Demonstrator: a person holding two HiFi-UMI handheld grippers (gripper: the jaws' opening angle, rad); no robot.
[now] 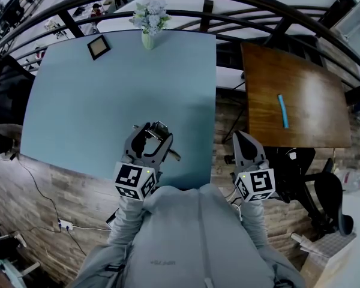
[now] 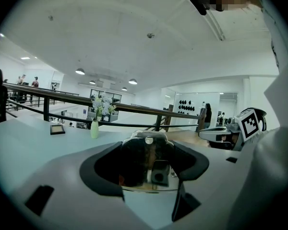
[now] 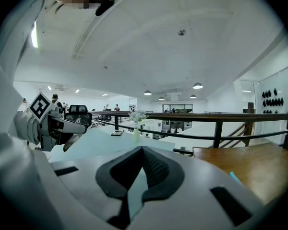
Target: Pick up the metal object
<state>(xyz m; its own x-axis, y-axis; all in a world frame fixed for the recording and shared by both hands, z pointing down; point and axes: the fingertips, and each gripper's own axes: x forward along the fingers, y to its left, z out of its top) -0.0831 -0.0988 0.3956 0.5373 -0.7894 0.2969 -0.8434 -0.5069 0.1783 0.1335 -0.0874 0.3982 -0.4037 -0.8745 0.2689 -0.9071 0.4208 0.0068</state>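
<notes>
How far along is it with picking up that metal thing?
Done: the left gripper grips the metal object between its jaws. In hand: it holds it at the blue table, near edge; whether it is clear of the tabletop, I cannot tell. Left: perhaps just the lift. The right gripper is shut and empty.

Light: bright, even, indoor; we see round ceiling lamps point(image 2: 80, 71) beyond the table point(image 1: 96, 95).
Shadows: faint and soft on the table.
Distortion: heavy fisheye; the railing point(image 1: 168, 5) behind the table bows, and the corners go black.
Focus: we find the left gripper point(image 2: 149, 164) soft.
</notes>
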